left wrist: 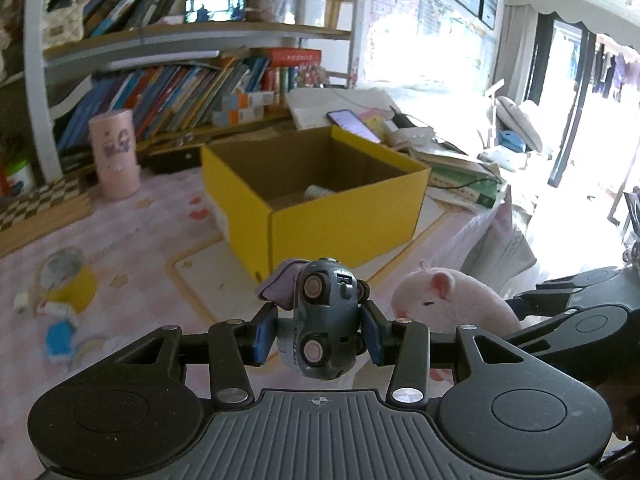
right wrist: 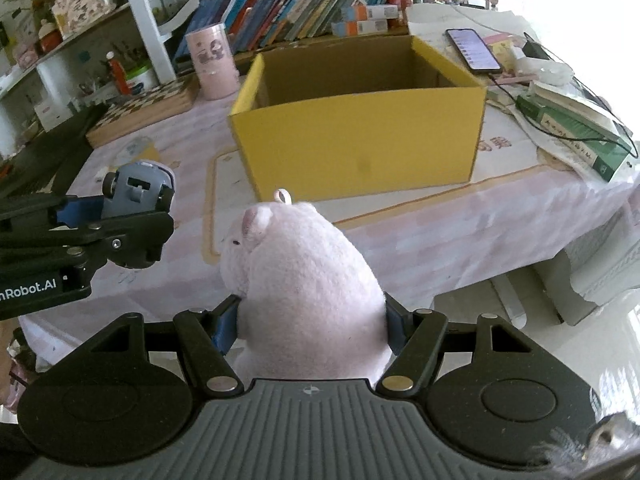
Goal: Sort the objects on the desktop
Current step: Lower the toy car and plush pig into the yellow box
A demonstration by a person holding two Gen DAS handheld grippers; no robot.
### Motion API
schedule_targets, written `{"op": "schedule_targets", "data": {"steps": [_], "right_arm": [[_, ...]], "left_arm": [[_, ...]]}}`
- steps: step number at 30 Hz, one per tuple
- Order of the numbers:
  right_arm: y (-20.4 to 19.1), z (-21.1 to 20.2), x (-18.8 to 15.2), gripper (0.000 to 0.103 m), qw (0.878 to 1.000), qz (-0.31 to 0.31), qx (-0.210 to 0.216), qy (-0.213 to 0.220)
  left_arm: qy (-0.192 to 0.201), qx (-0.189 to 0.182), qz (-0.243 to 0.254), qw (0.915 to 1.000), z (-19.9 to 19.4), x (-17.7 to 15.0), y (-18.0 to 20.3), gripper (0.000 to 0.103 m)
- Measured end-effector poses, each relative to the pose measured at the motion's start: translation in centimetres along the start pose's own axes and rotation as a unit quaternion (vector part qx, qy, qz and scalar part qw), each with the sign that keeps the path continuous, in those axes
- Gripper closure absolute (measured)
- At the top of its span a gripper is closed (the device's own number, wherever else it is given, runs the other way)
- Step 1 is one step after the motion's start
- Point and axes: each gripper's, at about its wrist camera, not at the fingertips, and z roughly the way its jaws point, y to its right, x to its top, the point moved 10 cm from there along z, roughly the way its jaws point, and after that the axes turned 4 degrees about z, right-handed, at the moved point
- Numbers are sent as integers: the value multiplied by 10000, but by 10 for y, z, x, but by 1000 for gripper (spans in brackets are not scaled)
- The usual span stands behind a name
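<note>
Far left on the counter (left wrist: 160, 216), which wears a pale pink cloth, I see a small yellow cup (left wrist: 68, 284) with blurred little toys around it, and behind it a pink cylindrical canister (left wrist: 116, 152) standing upright near the bookshelf (left wrist: 180, 92). A checkered board (right wrist: 148, 108) lies just left of the canister.

My left tool (left wrist: 318, 334) is clamped on a grey-blue toy truck (left wrist: 326, 320), its blue pads pressing both sides, wheels facing my camera. A bit of purple fabric (left wrist: 280, 284) shows just behind the truck; I cannot tell what it belongs to.

Ahead, in the middle of the counter, sits the open yellow cardboard box (right wrist: 360, 140). Something pale (left wrist: 318, 191) lies on its floor, too blurred for me to name.

To the right, my right tool (right wrist: 310, 328) holds a pink plush animal (right wrist: 304, 280) by its lower body, lifted clear of the counter just in front of the box, beside the truck.

Farther right, a lit phone (right wrist: 474, 48) rests on stacked papers, and green books (right wrist: 576, 140) lie near the counter's right edge.
</note>
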Motion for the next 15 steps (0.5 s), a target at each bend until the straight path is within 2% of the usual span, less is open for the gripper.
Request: {"op": "schedule_targets", "data": {"steps": [7,15], "right_arm": [[35,-2,28,37,9998,94,-9,181],[75,-17,86,37,9967,163,-37,791]], "left_arm": [[147,-67,61,9999,24,30,15,60],[641,54,229,9977,41,80,31,60]]}}
